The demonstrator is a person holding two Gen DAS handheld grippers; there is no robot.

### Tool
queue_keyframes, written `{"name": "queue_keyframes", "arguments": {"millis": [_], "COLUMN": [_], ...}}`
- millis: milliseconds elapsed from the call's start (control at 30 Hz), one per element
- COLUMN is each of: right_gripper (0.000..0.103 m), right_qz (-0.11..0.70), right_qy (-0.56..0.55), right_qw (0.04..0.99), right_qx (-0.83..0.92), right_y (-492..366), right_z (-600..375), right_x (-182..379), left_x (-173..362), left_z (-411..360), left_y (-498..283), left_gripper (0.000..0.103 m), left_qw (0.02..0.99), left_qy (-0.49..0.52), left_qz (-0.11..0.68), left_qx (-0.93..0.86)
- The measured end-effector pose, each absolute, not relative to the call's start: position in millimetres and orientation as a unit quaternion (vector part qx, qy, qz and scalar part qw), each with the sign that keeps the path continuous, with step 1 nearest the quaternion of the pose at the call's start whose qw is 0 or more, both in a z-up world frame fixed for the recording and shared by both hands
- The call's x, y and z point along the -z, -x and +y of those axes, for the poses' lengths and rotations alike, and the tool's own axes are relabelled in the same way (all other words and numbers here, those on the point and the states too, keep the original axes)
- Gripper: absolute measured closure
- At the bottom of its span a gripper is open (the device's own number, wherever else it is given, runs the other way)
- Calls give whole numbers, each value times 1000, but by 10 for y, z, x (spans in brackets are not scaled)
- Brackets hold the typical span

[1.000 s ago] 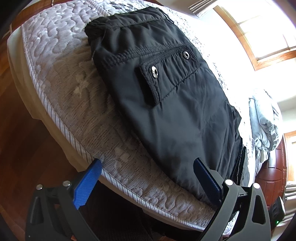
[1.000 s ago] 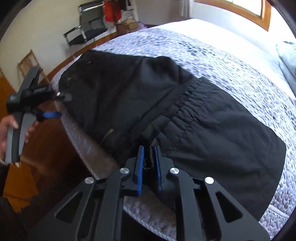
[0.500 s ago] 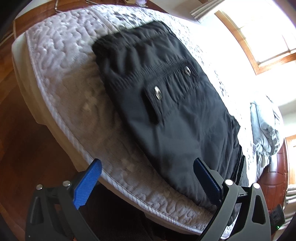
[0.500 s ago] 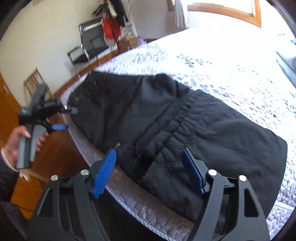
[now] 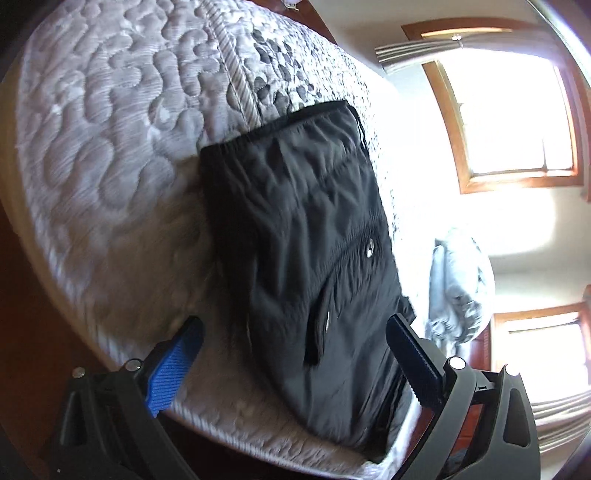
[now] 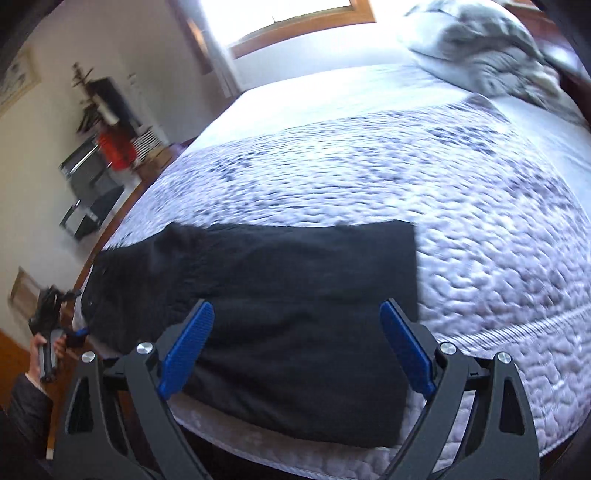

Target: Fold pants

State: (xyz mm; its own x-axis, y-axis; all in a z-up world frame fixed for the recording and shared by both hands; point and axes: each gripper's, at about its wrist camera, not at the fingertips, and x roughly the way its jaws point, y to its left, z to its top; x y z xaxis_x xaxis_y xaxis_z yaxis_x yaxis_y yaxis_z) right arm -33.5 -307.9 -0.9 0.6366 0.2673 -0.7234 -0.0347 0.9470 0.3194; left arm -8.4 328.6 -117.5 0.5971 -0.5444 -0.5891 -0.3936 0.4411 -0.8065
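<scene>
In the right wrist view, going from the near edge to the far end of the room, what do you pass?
right hand-held gripper → black pants → quilted mattress → grey bundle of bedding → window.

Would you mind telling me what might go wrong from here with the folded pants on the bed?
1. The black pants lie along the mattress edge, so a nudge might slide them off.
2. Both tongs, right and left, are open and holding nothing, so the fold may loosen unrestrained.
</scene>
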Motion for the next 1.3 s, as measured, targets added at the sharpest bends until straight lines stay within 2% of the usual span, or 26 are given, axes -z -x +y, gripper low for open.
{"name": "queue_keyframes", "arguments": {"millis": [300,600,633,700,767,800,833,867,967,1067,1200,1300], "right_gripper": [12,12,12,12,12,12,12,12,12,12,12,12], "right_qz": [423,430,430,432,435,435,434,434,434,431,427,424], "right_qy": [-178,-165,-164,-162,-158,-156,-156,-157,-162,-165,-174,-183], "right_qw": [888,887,887,887,886,886,887,886,886,887,887,887], "right_qx": [-23,-31,-32,-32,-32,-31,-31,-31,-28,-24,-18,-14], "right_y": [421,388,389,382,378,379,381,381,387,406,429,440], "right_z": [-3576,-3476,-3464,-3450,-3438,-3437,-3441,-3449,-3482,-3525,-3595,-3641], "right_x": [249,306,302,308,308,308,307,305,296,281,270,268], "left_x": [1397,1326,1337,1374,1382,1387,1405,1415,1354,1157,837,463], "left_z": [3359,3102,3074,2998,2973,2953,2927,2926,2891,2773,2568,2257], "left_y": [-146,-348,-373,-367,-365,-358,-327,-287,-213,-164,-106,-56], "left_gripper": [4,5,8,20,41,47,62,71,84,89,90,90], "left_qw": [688,699,701,706,706,706,705,702,704,728,747,784], "left_qy": [592,583,578,558,550,548,553,562,567,550,548,499], "left_qz": [414,408,413,436,447,449,444,438,427,408,374,361], "left_qx": [72,71,65,36,13,9,13,19,17,20,50,79]}}
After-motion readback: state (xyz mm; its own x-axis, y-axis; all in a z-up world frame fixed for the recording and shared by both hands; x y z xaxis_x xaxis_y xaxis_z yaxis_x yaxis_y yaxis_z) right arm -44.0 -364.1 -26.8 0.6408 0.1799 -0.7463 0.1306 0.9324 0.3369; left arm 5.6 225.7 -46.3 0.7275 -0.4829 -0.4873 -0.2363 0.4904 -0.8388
